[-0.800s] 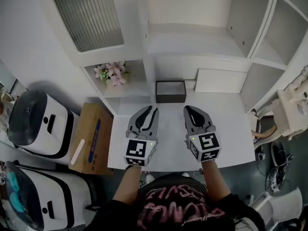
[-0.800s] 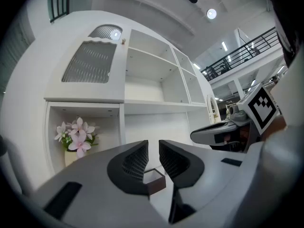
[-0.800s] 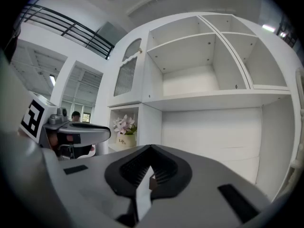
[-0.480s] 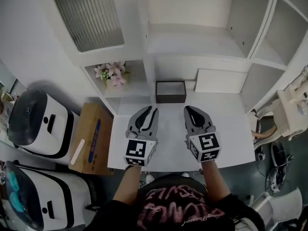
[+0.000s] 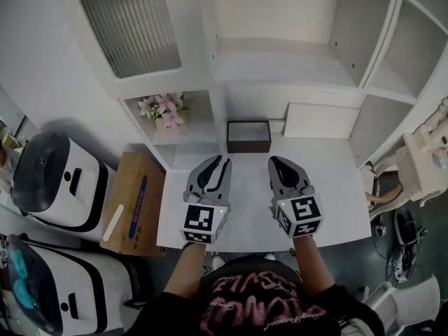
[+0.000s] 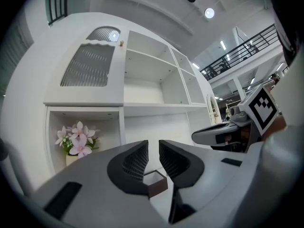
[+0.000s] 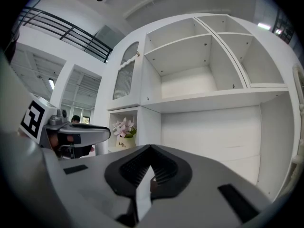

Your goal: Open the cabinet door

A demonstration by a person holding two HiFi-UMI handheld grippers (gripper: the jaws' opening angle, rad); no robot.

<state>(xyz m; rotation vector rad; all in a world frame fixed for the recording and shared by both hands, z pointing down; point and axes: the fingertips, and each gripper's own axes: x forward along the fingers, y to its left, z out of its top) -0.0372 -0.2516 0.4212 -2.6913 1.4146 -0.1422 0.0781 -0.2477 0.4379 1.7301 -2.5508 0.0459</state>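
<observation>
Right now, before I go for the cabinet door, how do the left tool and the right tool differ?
The left tool has its jaws apart with a clear gap, while the right tool has its jaws closed together. The left tool is on the side of the pink flowers; the right tool is farther from them. Both are empty, held level over the white desk and pointing at the cabinet.

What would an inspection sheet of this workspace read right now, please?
surface: white desk, mostly bare.
job's things: cabinet door with ribbed pane, shut, untouched.
clutter: dark open box at the desk's back; flowers in the niche.
grippers: left gripper jaws apart, nothing between; right gripper jaws together, empty.
cables: some on the floor, right.
surroundings: cardboard box and white appliances at left.
</observation>
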